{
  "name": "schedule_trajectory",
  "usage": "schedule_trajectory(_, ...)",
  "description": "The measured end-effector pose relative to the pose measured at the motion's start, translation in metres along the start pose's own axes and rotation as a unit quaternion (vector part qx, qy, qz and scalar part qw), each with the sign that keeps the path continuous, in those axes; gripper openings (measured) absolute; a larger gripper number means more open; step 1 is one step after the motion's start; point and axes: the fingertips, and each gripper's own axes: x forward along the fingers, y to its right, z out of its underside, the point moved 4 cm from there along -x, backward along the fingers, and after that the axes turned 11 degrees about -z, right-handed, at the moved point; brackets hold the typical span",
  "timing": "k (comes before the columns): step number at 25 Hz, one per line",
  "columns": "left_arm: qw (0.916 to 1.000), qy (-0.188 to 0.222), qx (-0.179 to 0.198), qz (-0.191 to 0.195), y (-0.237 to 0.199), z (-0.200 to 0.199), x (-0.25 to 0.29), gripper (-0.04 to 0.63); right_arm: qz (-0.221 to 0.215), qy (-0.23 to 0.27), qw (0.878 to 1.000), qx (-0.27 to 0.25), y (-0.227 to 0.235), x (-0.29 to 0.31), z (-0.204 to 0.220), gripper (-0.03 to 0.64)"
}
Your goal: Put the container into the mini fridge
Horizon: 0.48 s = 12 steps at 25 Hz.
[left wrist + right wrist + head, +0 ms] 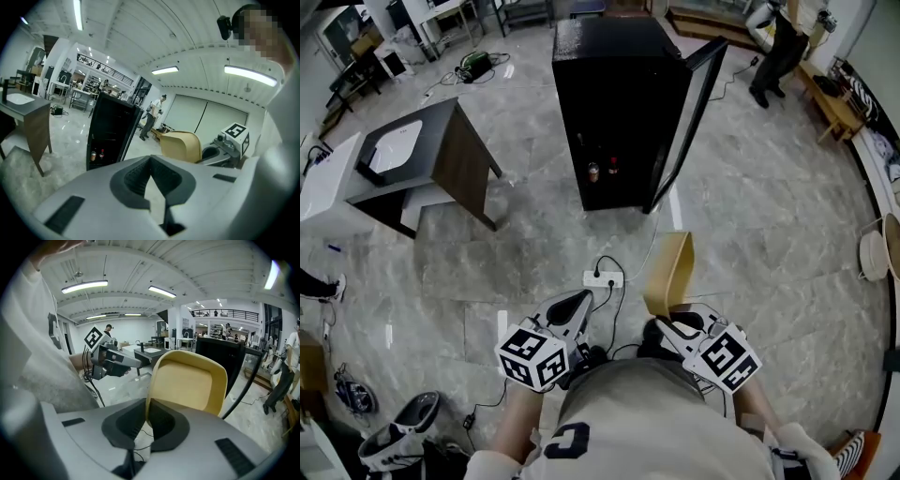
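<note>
floor of grey marble (750,234) is seen in the head view, and a black mini fridge (609,103) is stood on it toward the far middle, with its door (692,112) open to the right. two small bottles (602,172) are set low inside it. a white power strip (603,278) is laid on the floor between the fridge and the grippers. the yellow container (670,272) is held upright and edge-on by the right gripper (673,323), well apart from the fridge. the left gripper (572,305) is held near it, on the left.

in the left gripper view, the jaws are seen pressed together with nothing between them; the open fridge and the container are shown beyond.

in the right gripper view, the container's thin wall is pinched between the dark pads (130,424), and the fridge is seen behind it, to the right.
</note>
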Motion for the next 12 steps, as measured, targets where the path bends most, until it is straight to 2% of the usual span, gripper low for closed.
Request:
schedule_trajectory(3, 0.9999, 0.0, 0.011, -0.01, 0.016, -0.007, 0.02, 0.041, -0.013, 0.007, 1.0, -0.008, 0.024, -0.011, 0.001, 0.035)
schedule_trajectory(12, 0.9988, 0.015, -0.007, -0.045, 0.04, -0.023, 0.057, 0.041, -0.051, 0.018, 0.998, -0.037, 0.073, -0.041, 0.015, 0.035)
